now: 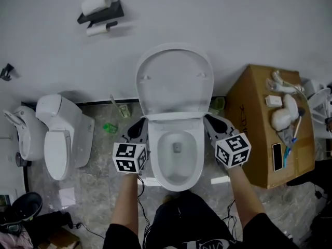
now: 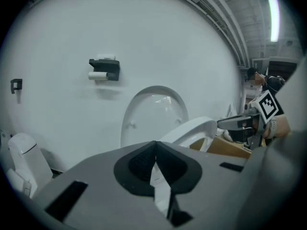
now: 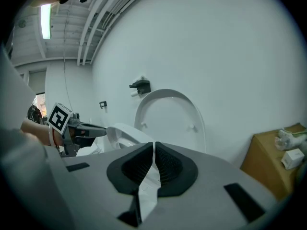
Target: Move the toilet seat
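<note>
Tongs clenched empty, the left gripper (image 1: 141, 124) and right gripper (image 1: 208, 119) flank the part-raised toilet seat (image 1: 174, 117), tilted above the toilet bowl (image 1: 176, 165) and short of the upright lid (image 1: 175, 79) behind it; pushing evenly from both sides should keep it from twisting.
</note>
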### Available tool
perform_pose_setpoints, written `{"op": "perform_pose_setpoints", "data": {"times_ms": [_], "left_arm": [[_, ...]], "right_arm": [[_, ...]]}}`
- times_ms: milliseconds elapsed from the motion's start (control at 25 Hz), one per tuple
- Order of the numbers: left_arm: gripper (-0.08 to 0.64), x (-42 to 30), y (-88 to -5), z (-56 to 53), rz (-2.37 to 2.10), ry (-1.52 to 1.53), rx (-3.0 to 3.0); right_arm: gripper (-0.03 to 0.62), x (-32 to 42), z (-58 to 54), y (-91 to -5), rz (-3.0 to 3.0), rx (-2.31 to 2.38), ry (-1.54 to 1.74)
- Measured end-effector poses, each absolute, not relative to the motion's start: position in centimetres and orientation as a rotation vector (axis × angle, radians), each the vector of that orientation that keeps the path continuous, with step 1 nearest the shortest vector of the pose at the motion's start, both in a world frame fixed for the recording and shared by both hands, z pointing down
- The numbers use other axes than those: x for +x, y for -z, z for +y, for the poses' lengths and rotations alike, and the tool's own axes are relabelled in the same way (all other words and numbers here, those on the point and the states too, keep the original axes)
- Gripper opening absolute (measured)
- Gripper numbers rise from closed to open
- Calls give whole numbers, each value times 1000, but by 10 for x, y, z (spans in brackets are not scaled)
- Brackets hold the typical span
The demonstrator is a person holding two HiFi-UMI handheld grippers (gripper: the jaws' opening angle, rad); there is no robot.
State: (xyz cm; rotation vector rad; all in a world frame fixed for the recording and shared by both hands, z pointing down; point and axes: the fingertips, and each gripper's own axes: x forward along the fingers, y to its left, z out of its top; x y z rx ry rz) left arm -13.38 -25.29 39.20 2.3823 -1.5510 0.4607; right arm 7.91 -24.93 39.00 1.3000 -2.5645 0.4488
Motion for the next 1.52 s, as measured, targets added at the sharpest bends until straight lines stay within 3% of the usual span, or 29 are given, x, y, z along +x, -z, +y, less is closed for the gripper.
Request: {"op": "perform_pose_setpoints", "data": {"times_ms": [1520], "left_arm": [[3, -137, -381, -388, -1647, -337, 2400]], "right_arm": [[9, 75, -391, -380, -2437, 1500, -347]]}}
